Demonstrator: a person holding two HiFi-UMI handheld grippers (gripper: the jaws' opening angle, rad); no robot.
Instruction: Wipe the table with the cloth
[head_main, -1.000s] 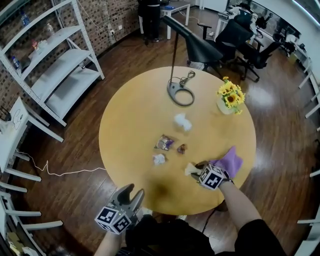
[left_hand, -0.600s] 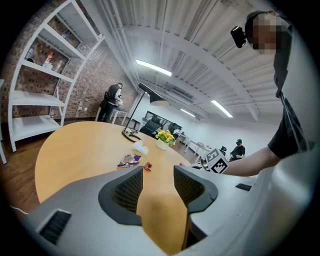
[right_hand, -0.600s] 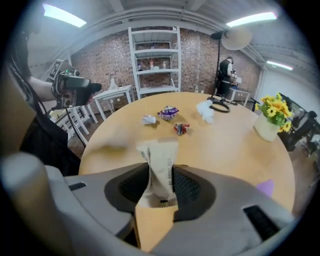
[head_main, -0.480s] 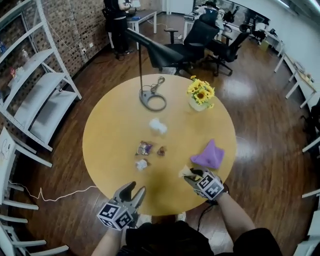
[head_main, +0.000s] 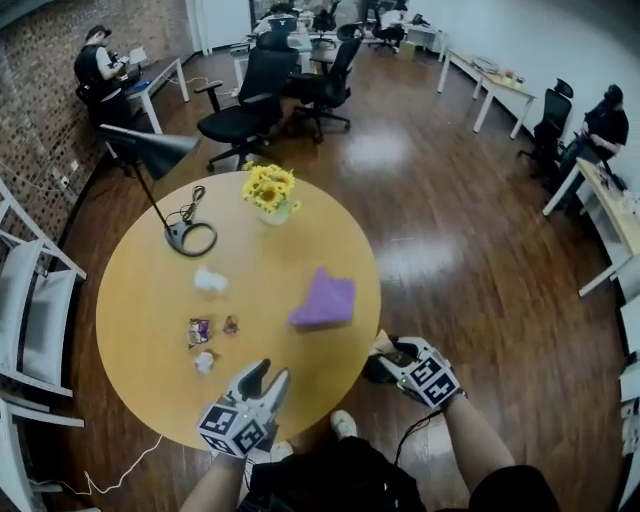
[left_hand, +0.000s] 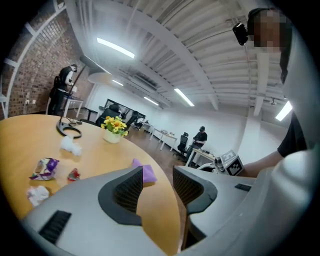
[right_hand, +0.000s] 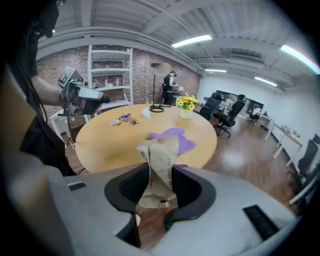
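The purple cloth lies loose on the right part of the round yellow table, with no gripper on it. My right gripper hangs past the table's right edge, above the wooden floor, shut on a crumpled beige paper scrap. Beyond that scrap the right gripper view shows the cloth. Over the table's near edge my left gripper is open; its jaws have just been closing a little with nothing between them. Past them lies the cloth.
On the table stand a black desk lamp and a pot of yellow flowers. Left of the cloth lie white crumpled tissues, a snack wrapper and a small red scrap. Office chairs stand beyond; a white chair at left.
My right gripper has gone from beside the cloth to past the table's right edge, still holding the paper scrap. The cloth stays on the table. My left gripper now reaches over the near edge.
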